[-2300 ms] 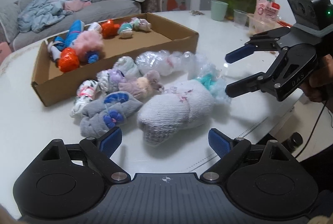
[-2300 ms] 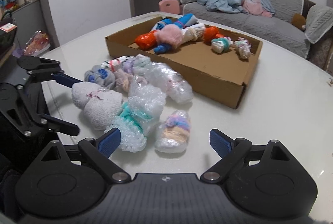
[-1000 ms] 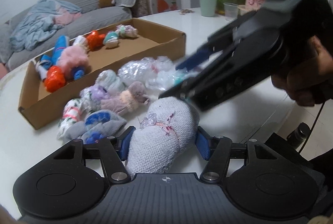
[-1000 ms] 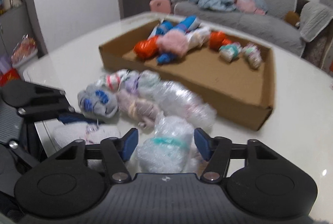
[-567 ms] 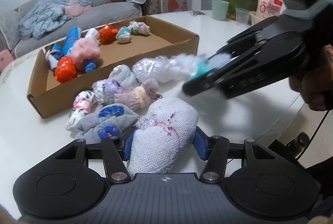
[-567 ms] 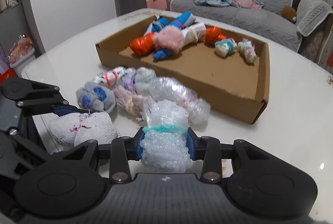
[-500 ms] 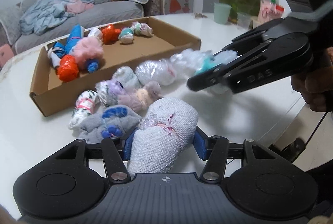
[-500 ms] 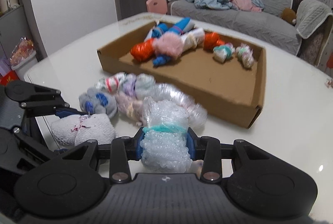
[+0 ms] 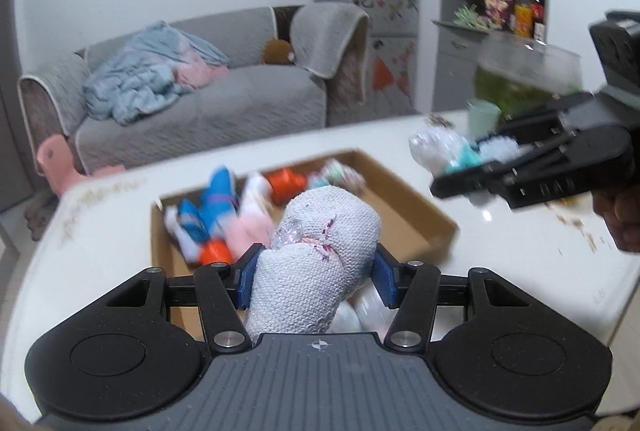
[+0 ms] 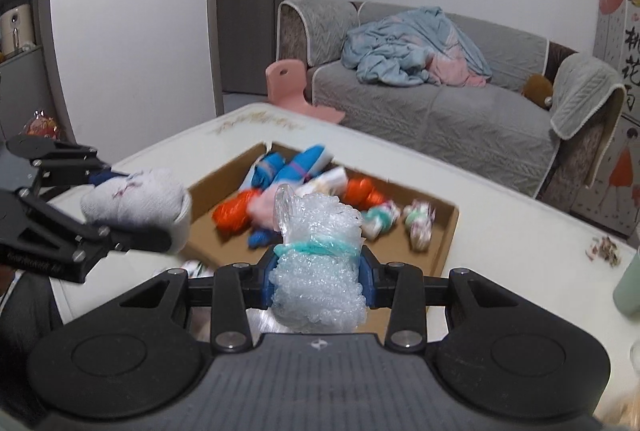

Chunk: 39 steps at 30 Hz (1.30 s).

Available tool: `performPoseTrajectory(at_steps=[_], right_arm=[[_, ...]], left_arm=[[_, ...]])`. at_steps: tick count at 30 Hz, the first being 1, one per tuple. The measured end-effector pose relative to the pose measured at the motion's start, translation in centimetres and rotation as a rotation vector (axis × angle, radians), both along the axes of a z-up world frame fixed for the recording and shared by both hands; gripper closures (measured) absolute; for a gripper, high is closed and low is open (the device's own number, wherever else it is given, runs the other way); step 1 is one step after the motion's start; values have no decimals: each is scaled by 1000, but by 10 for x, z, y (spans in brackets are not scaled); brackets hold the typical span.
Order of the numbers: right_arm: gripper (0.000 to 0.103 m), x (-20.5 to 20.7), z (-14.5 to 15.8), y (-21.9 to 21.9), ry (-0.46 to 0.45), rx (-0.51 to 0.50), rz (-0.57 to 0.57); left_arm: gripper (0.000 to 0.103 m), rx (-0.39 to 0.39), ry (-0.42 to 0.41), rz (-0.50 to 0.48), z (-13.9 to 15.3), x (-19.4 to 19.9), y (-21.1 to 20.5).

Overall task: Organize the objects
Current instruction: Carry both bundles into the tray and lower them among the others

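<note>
My left gripper (image 9: 314, 281) is shut on a white knitted sock bundle (image 9: 316, 263), held up off the table in front of the cardboard box (image 9: 432, 219). The same bundle (image 10: 136, 205) shows at the left of the right wrist view, in the left gripper (image 10: 120, 207). My right gripper (image 10: 318, 281) is shut on a bubble-wrap roll (image 10: 318, 267) tied with a teal band, also lifted clear of the table. In the left wrist view that roll (image 9: 452, 151) sits in the right gripper (image 9: 472, 167) at the right. The box (image 10: 448, 231) holds several rolled bundles, orange, blue, pink and white.
The white table (image 9: 520, 271) carries the box. More wrapped bundles (image 9: 360, 311) lie on it, mostly hidden under my left gripper. A green cup (image 9: 484, 115) and a clear container (image 9: 528, 79) stand at the far right. A grey sofa (image 10: 440, 107) and a pink stool (image 10: 292, 87) are beyond the table.
Both grippers closed on their bundles, the left on the white knitted one and the right on the bubble-wrap roll, and both have lifted them off the table toward the box.
</note>
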State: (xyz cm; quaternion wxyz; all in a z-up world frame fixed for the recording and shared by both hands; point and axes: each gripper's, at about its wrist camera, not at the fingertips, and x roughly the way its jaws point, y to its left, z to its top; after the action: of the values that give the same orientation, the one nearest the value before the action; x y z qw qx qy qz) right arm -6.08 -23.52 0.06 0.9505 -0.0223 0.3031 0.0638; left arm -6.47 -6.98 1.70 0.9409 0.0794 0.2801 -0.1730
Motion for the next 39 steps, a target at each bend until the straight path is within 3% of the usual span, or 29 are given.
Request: performPoseTrajectory(at_steps=[5,11,26,39], right_arm=[[67,32,5,-10,-10,-7,1],[67,70,-2,-21,22,0,-10],[66,102,-43,-35,140,-9,-47],[66,126,-71,-17,220,-26,17]], left_arm=[[41,7,-18,17,10,42,-11],[41,-11,25,40,1,88,-23],[42,-71,219,76,-74,159,-33],[41,98,195,112,-95,159,-18]])
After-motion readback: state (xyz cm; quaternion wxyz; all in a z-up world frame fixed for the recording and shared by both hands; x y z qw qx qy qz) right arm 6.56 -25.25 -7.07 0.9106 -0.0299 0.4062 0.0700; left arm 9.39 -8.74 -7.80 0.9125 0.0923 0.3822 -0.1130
